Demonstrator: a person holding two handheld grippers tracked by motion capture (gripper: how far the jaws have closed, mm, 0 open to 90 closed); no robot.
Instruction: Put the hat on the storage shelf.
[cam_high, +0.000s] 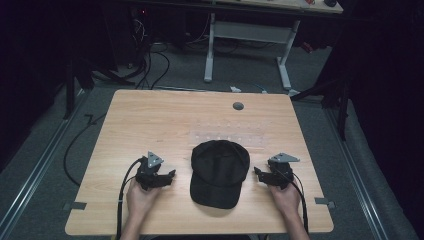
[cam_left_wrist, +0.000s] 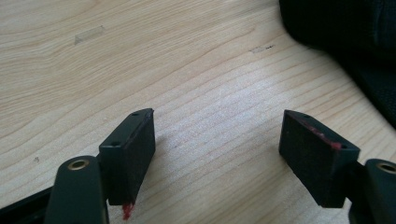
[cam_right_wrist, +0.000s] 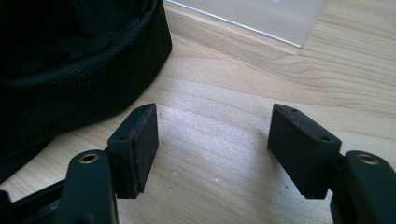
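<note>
A black cap (cam_high: 218, 172) lies on the wooden table (cam_high: 150, 120), its brim toward the near edge. My left gripper (cam_high: 171, 175) rests a short way left of the cap, jaws wide apart over bare wood. In the left gripper view the left gripper (cam_left_wrist: 217, 140) is open and the cap (cam_left_wrist: 345, 32) fills the top right corner. My right gripper (cam_high: 257, 172) sits just right of the cap, pointing at it. The right gripper view has the right gripper (cam_right_wrist: 212, 135) open with nothing between the pads, and the cap's crown (cam_right_wrist: 70, 60) close at the left.
A clear plastic sheet (cam_high: 230, 136) lies on the table behind the cap; its corner (cam_right_wrist: 261, 16) appears in the right gripper view. A round grey grommet (cam_high: 238, 106) sits near the far edge. A white-legged desk (cam_high: 250, 35) stands on the floor beyond.
</note>
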